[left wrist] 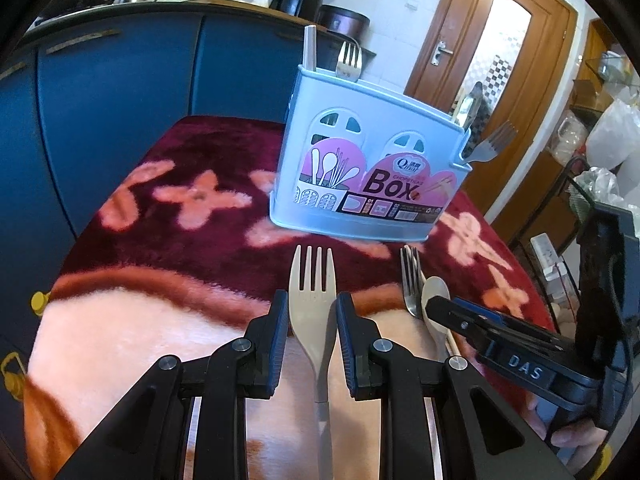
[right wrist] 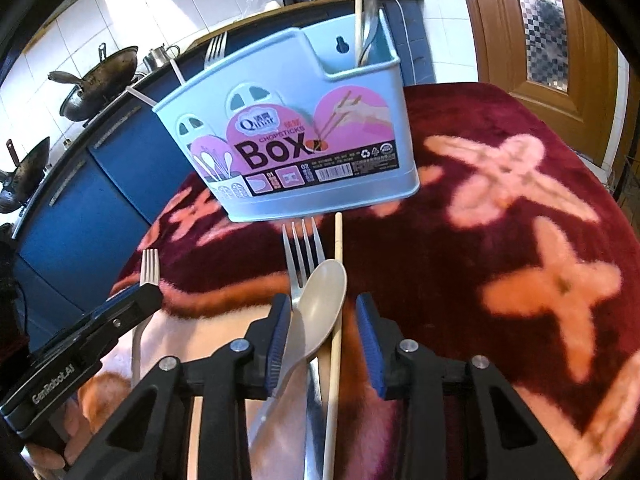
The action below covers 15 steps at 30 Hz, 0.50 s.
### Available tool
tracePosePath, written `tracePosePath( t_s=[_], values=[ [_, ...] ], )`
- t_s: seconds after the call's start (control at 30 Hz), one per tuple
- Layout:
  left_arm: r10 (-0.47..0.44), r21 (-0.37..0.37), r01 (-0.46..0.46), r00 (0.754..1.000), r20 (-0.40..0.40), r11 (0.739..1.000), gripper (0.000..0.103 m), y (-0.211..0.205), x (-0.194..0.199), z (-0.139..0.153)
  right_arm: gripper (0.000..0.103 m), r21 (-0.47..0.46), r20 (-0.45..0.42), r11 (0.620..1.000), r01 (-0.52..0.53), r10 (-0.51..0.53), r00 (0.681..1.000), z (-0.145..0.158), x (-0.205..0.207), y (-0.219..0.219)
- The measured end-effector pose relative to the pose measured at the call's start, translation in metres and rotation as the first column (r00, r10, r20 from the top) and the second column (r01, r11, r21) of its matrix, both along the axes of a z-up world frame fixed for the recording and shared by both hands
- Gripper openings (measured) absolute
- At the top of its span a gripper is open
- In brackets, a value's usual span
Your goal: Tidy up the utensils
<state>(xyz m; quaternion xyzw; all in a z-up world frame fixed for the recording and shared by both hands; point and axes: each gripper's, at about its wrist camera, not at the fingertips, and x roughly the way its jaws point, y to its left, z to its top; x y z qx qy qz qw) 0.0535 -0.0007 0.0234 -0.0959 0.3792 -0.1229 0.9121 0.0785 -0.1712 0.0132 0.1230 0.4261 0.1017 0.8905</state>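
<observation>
A light blue utensil box [left wrist: 360,168] stands on the blanket, holding forks, a white handle and metal utensils; it also shows in the right wrist view [right wrist: 304,148]. My left gripper [left wrist: 312,320] is open, its fingers on either side of a beige plastic fork [left wrist: 314,292] lying on the blanket. My right gripper [right wrist: 322,322] is open over a beige plastic spoon [right wrist: 320,300], a metal fork [right wrist: 302,252] and a wooden chopstick [right wrist: 338,280] lying together. The right gripper [left wrist: 436,306] shows in the left wrist view beside the metal fork [left wrist: 410,280] and spoon [left wrist: 436,292].
A dark red blanket [right wrist: 500,240] with pink flowers covers the table. Blue cabinets [left wrist: 120,92] stand behind, with woks [right wrist: 100,80] on the counter. A wooden door [left wrist: 488,48] is at the back right. Shelves with bags [left wrist: 600,140] stand at the right.
</observation>
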Motion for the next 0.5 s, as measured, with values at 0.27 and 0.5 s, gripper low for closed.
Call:
tracePosePath(
  t_s=[0.27,0.5],
  values=[
    [0.007,-0.003,-0.007,1.000,-0.015,1.000,0.024,0.002,0.003,-0.005,0.012,-0.006,0.022,1.000,0.007,-0.007,1.000,-0.002,0.000,-0.001],
    [0.009,-0.004,-0.009,1.000,-0.015,1.000,0.024,0.002,0.002,-0.005,0.008,0.024,0.069,1.000,0.006,-0.008,0.998,0.010,-0.008,-0.005]
  ],
)
